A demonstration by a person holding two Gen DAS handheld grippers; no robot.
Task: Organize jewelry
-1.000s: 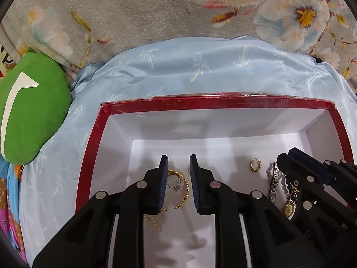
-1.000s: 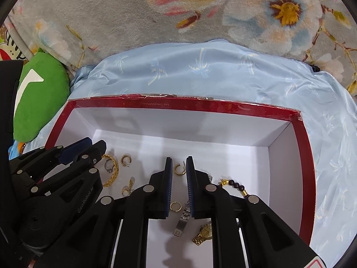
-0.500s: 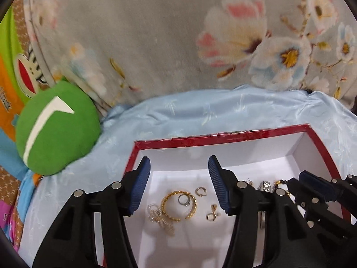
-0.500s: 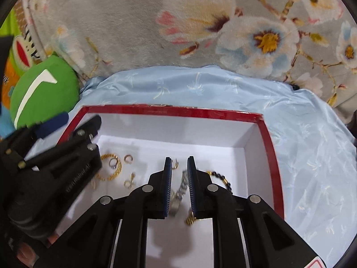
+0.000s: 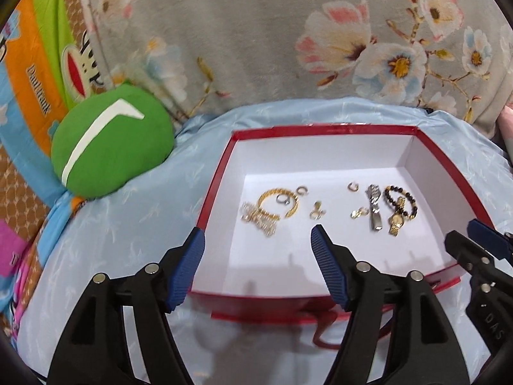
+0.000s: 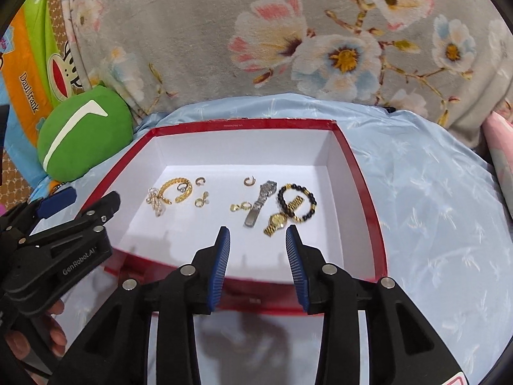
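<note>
I see my left gripper (image 5: 256, 243) and right gripper (image 6: 256, 240) both spread wide, empty, lower-centre frame, above the red box (image 6: 368, 211).

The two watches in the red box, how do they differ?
The gold watch is yellow metal with a round gold dial, while the silver watch is grey steel. The gold watch overlaps the black bead bracelet, its band passing through the loop; the silver watch lies apart from the beads, nearer the small hoop earrings. Both lie flat and stretched out on the white floor of the red box.
</note>
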